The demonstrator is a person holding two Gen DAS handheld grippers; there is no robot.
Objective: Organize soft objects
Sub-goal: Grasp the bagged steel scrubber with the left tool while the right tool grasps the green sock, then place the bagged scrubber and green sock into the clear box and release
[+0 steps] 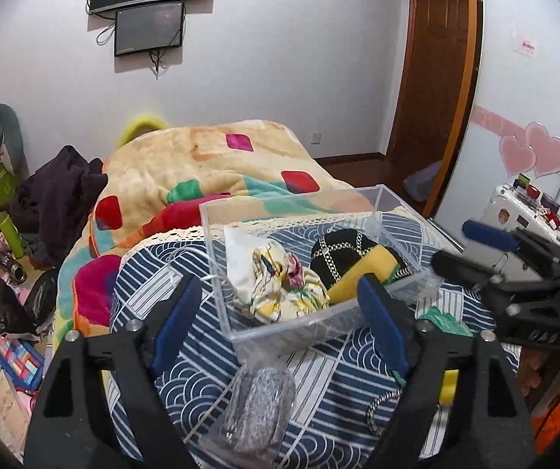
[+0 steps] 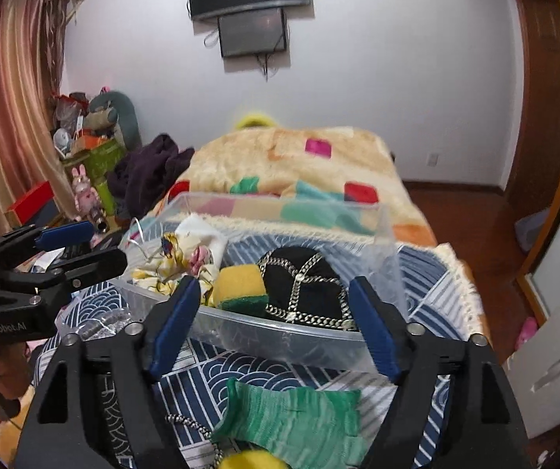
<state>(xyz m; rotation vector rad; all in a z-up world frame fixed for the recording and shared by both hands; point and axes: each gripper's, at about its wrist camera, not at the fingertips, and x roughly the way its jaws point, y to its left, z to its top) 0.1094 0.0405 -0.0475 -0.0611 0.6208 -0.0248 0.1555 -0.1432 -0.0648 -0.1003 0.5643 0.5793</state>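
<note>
A clear plastic bin (image 1: 217, 265) (image 2: 385, 250) stands on a blue wave-pattern cloth. It holds a floral fabric (image 1: 280, 293) (image 2: 178, 262), a yellow-green sponge (image 1: 362, 273) (image 2: 239, 285) and a black cap with chain trim (image 1: 338, 252) (image 2: 303, 285). My left gripper (image 1: 280, 320) is open and empty, its fingers either side of the bin's near corner, above a bagged steel scourer (image 1: 258, 406). My right gripper (image 2: 276, 324) is open and empty, just before the bin, above a green knitted cloth (image 2: 299, 414). Each gripper shows in the other's view, the right one (image 1: 471, 250) and the left one (image 2: 80, 246).
The cloth-covered surface (image 1: 342, 383) (image 2: 428, 273) sits at the end of a bed with a colourful blanket (image 1: 201, 164) (image 2: 280, 156). A black-white cord (image 2: 194, 426) and a yellow item (image 2: 248, 461) lie near the green cloth. Clutter covers the floor at left (image 1: 2, 312).
</note>
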